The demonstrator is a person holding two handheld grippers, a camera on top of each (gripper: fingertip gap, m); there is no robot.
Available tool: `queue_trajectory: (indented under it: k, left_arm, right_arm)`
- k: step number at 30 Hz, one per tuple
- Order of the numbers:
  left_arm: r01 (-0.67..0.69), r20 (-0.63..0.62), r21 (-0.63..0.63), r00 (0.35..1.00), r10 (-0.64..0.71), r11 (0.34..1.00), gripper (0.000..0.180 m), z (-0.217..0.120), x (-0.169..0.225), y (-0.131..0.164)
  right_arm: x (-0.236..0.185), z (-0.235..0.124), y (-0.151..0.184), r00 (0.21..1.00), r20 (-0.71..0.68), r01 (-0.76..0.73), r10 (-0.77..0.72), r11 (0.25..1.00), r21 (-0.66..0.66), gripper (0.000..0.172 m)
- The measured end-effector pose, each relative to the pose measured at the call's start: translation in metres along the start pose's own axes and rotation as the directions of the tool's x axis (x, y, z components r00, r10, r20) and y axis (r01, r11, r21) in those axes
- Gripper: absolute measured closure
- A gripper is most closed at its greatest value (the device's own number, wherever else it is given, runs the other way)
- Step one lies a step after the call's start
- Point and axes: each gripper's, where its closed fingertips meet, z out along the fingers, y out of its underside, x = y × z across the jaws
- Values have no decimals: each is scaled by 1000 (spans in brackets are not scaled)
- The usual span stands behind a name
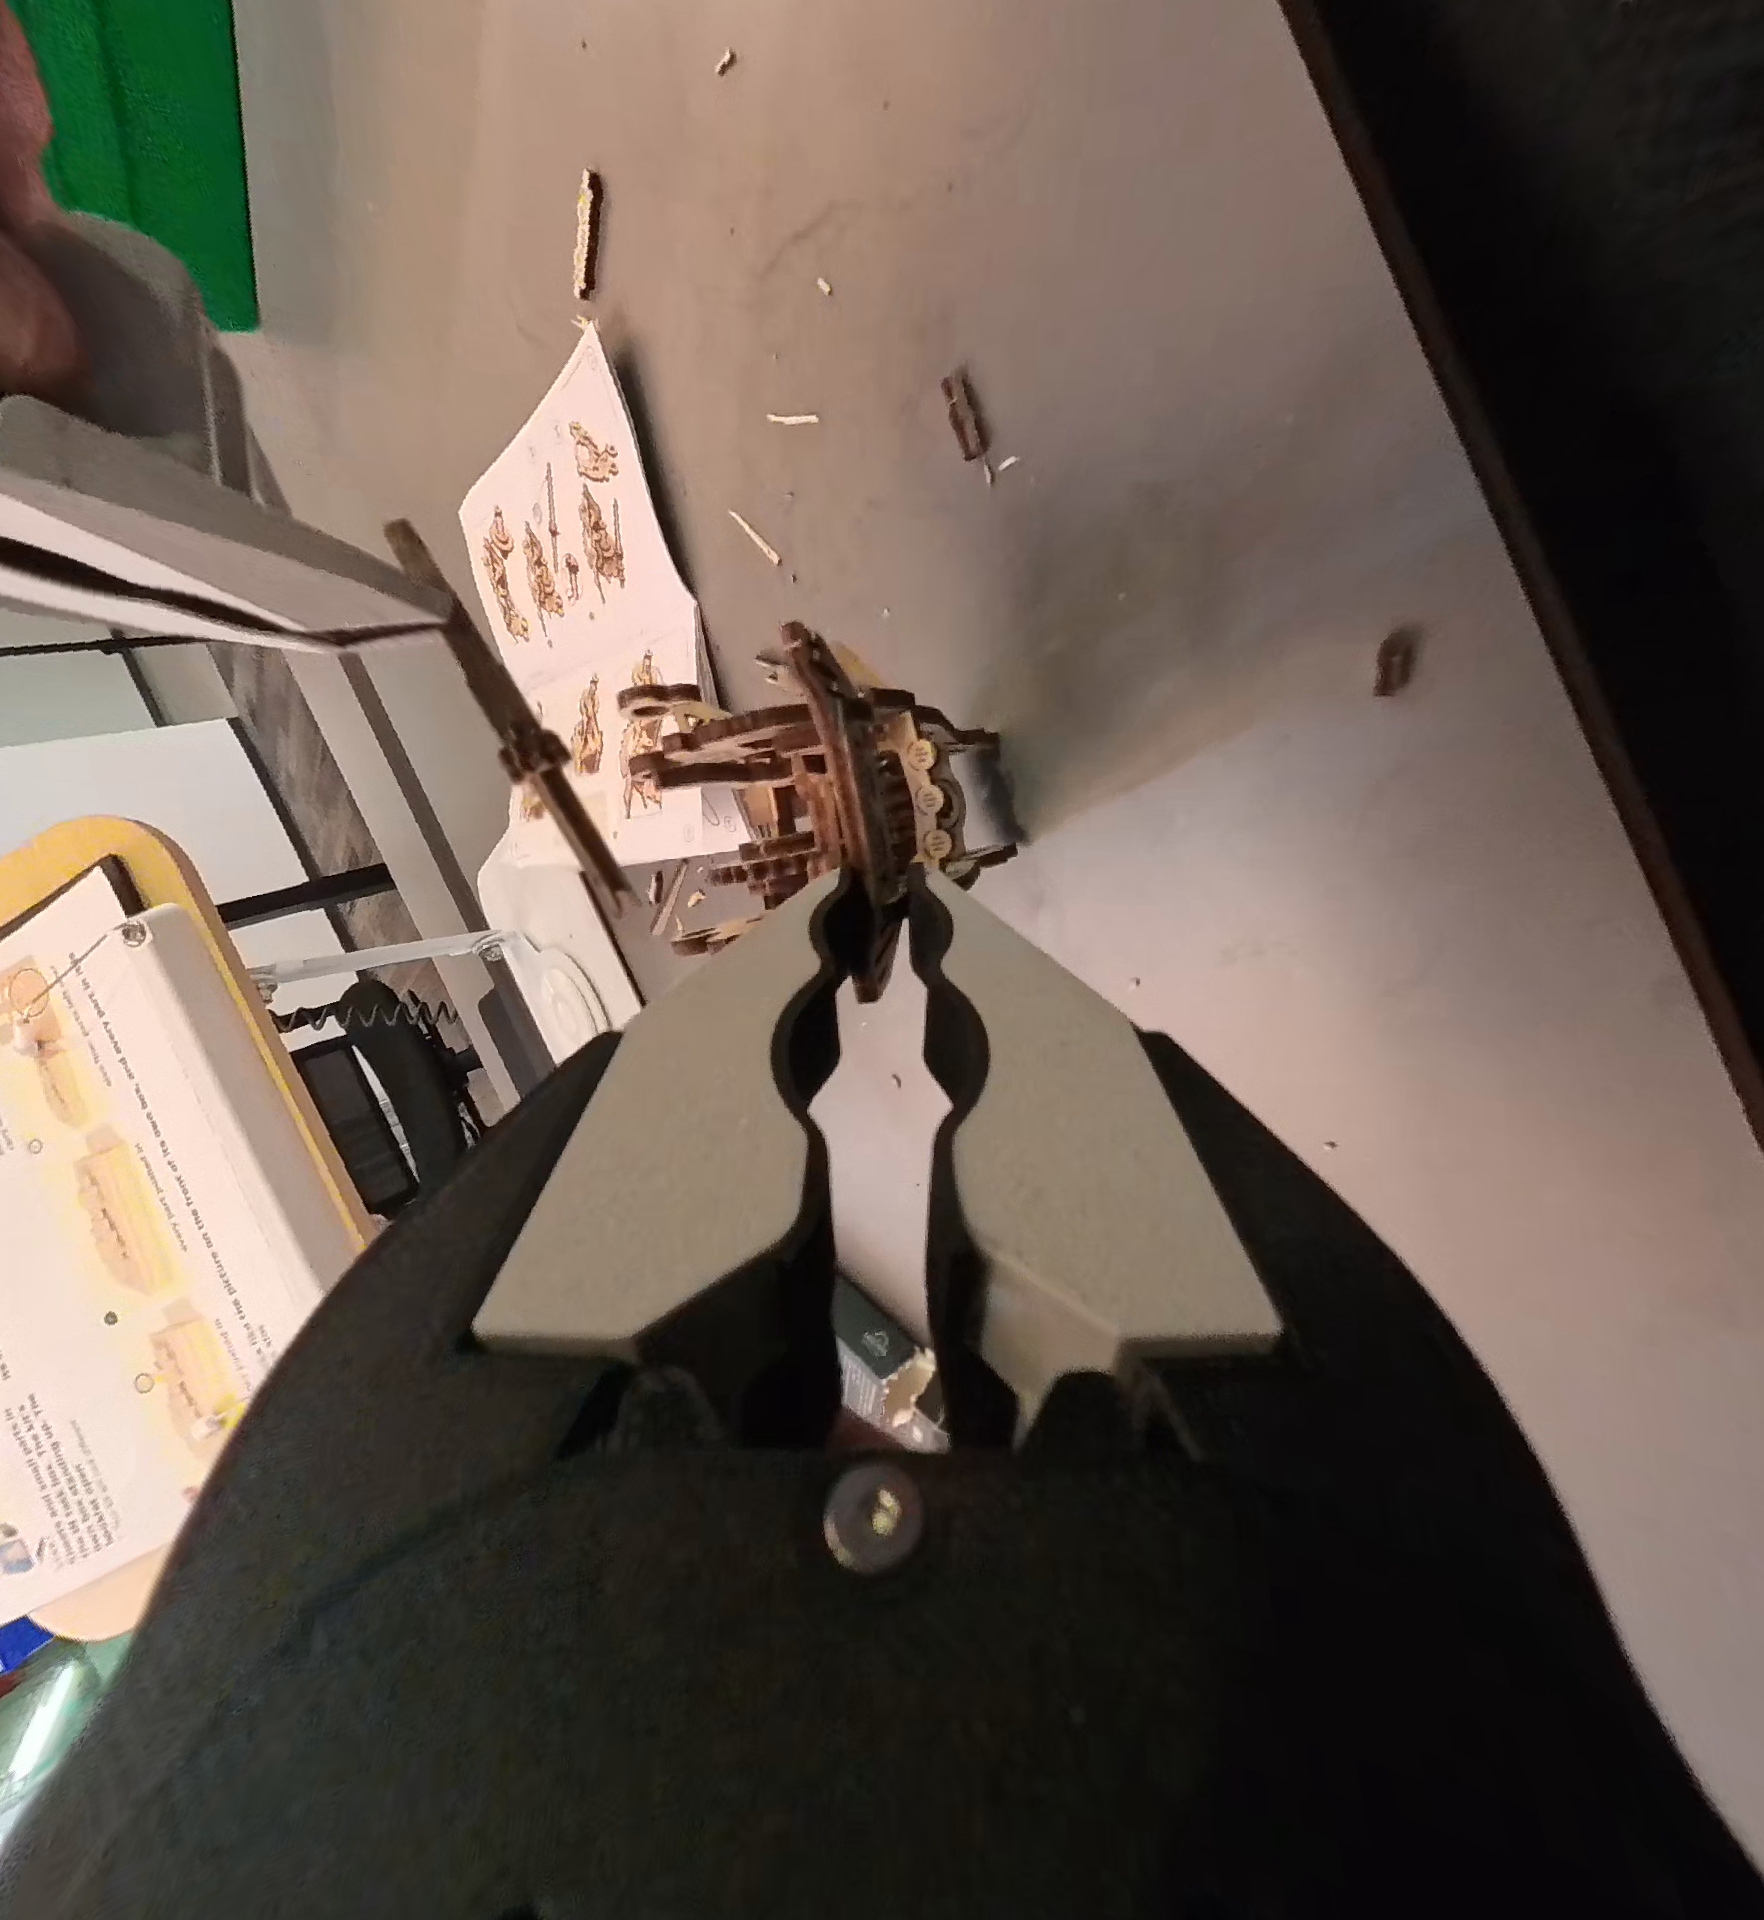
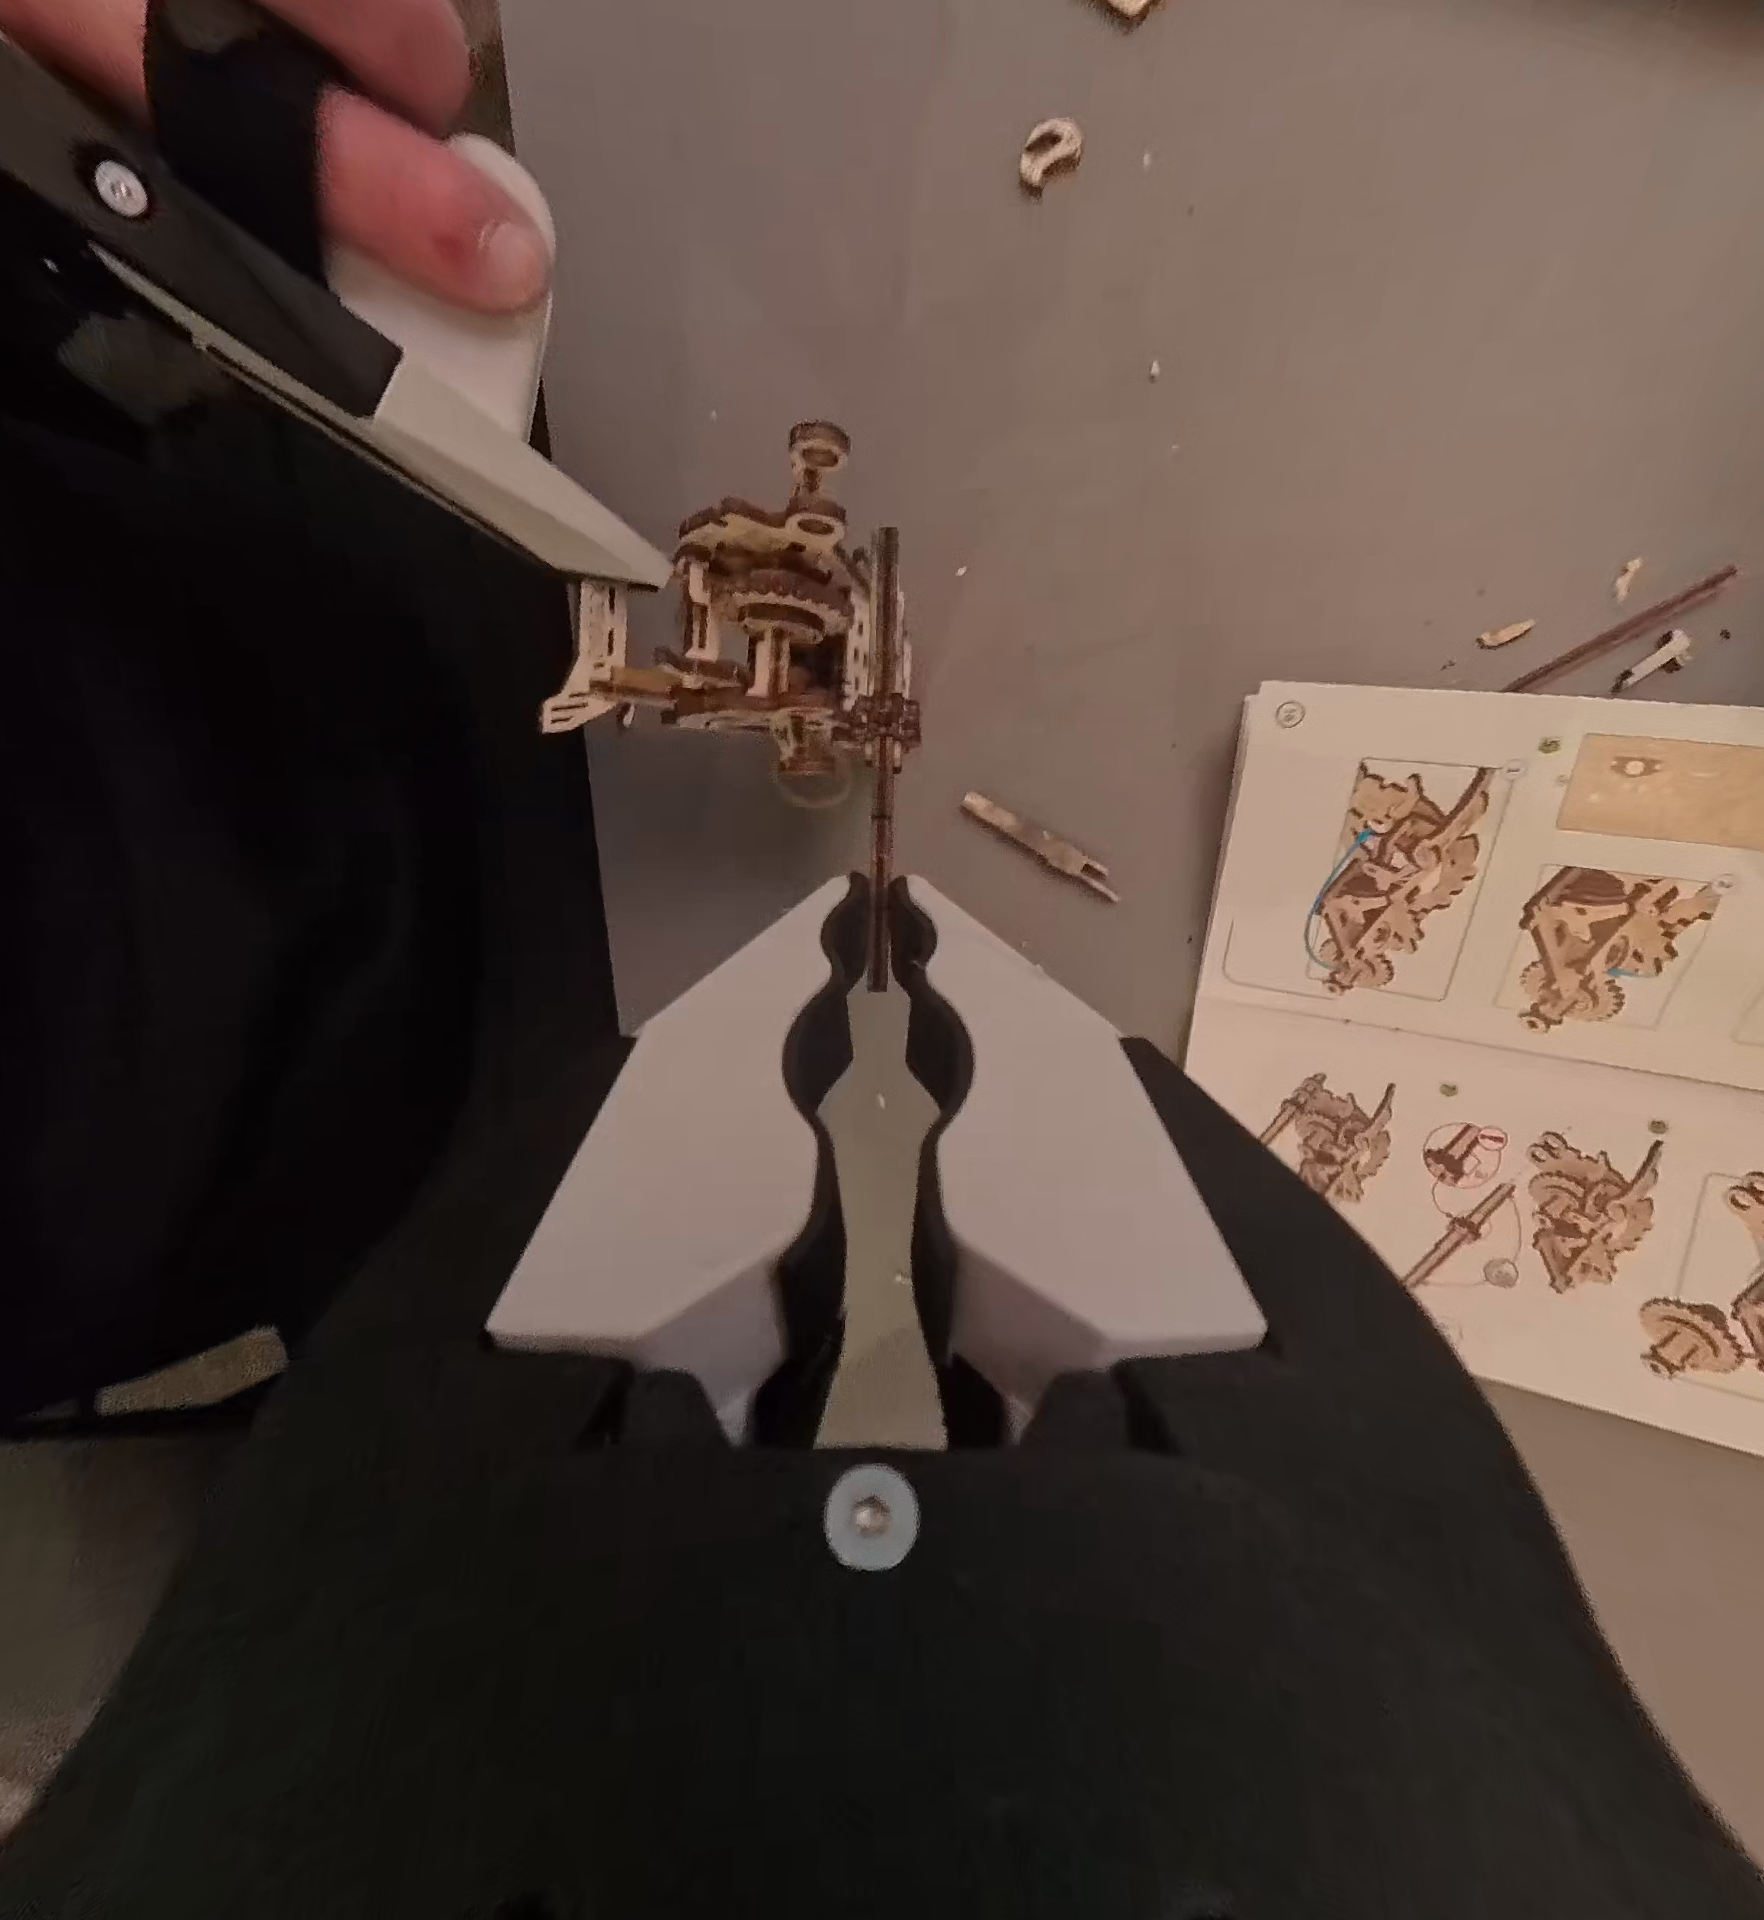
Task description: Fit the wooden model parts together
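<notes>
A grey table top (image 2: 1273, 312) with a dark rim is seen under both grippers, scuffed and strewn with wood splinters and small offcuts: a short dark strip (image 1: 587, 234), a notched stub (image 1: 964, 414), a small block (image 1: 1392, 662), a curved pale piece (image 2: 1049, 154), a forked sliver (image 2: 1039, 844) and a long thin rod (image 2: 1626, 627). An open instruction booklet (image 2: 1532, 1039) with drawings of the model is laid on the table to the right of the work. Beyond the table edge, in the left wrist view, a green panel (image 1: 171, 156), a pale wall, a coiled black cable (image 1: 379, 1008) and a second printed sheet (image 1: 78, 1247) on a yellow-edged board are seen.

The wooden model (image 1: 805, 779), a cluster of gears and frames, is held above the table. The left gripper (image 1: 878, 914) is clamped on a dark disc at the model's edge, pads pressed to both sides. The right gripper (image 2: 880, 904) is closed on a thin wooden axle (image 2: 886, 727) carrying a small toothed collar; the axle's upper part is seen right against the model's side in the right wrist view. A hand (image 2: 421, 156) is seen on the left gripper's handle. The nearer table is blocked by each gripper's black body.
</notes>
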Motion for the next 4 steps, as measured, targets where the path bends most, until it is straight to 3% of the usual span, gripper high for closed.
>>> queue_trajectory:
  k: [4]
  left_arm:
    - [-20, 0, -4, 1000, 20, 1000, 174, 0, 0, -2]
  right_arm:
    - [-4, 3, -1, 1000, -1, 15, -15, 997, -73, 171]
